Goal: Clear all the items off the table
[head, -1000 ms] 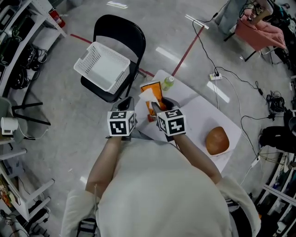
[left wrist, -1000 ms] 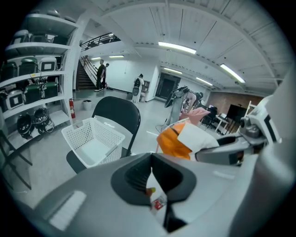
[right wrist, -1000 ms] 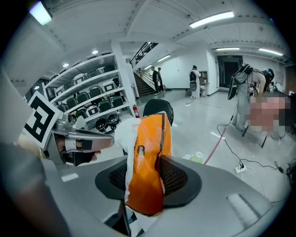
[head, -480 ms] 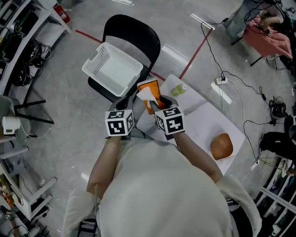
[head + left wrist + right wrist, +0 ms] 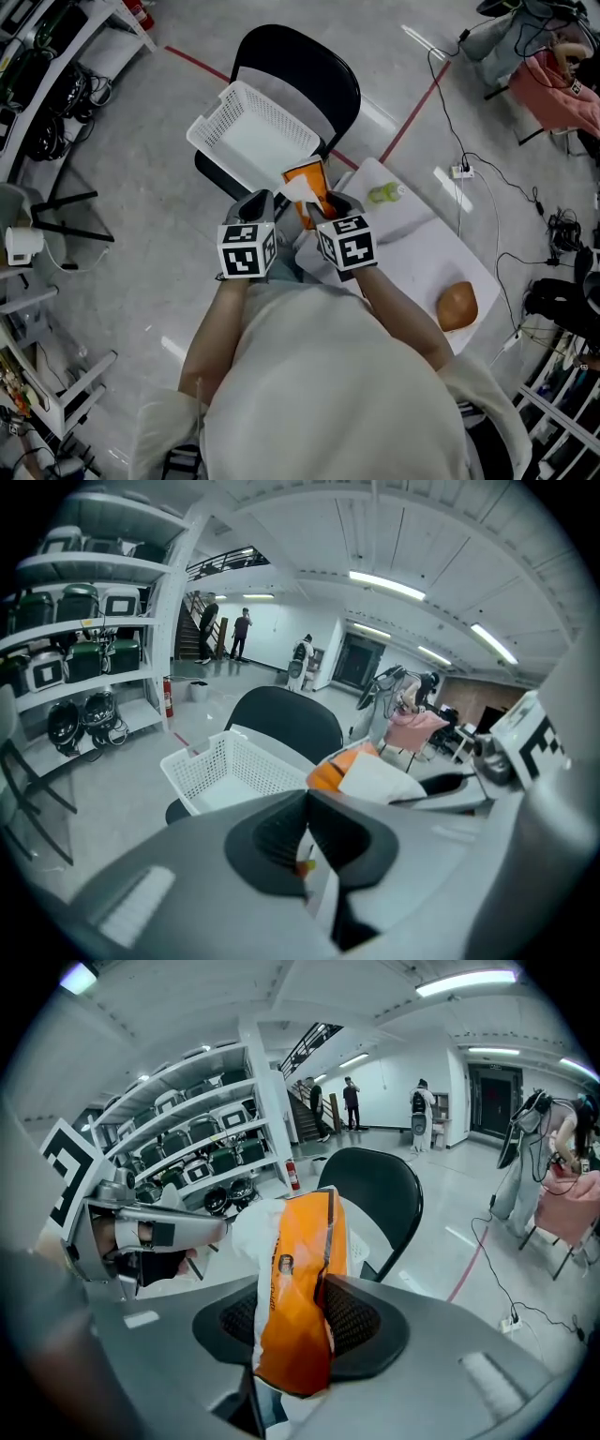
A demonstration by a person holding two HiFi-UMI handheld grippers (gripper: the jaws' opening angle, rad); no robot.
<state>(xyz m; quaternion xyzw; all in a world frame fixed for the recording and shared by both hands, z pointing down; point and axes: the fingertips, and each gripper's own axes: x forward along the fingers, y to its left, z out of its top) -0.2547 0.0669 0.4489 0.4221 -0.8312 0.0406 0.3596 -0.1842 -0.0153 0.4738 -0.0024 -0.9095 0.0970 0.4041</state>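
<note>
Grey floor (image 5: 131, 234) is seen all round, crossed by a red tape line (image 5: 417, 117). A white table (image 5: 422, 239) is placed at the right. A black chair (image 5: 309, 66) stands just beyond the table's far left corner, and a white basket (image 5: 248, 141) is set on its seat, tilted, with its open side up.

The right gripper (image 5: 330, 202) is closed on an orange bag (image 5: 307, 183), with the pads pressed on both faces of the bag's lower part. The bag is held in the air off the table's far left corner, just beside the basket's near rim. Its long axis runs along the gripper's own line. In the right gripper view it stands up out of the jaws, top end away from the gripper and toward the chair back. In the head view it runs near to far, top toward the basket. A white crumpled part is seen on the bag's left side.

The left gripper (image 5: 307, 829) is held just left of the bag, jaws shut together.

A brown rounded item (image 5: 457, 307) rests at the table's near right end. A green bottle (image 5: 386, 193) lies on its side at the far end, well apart from it.
</note>
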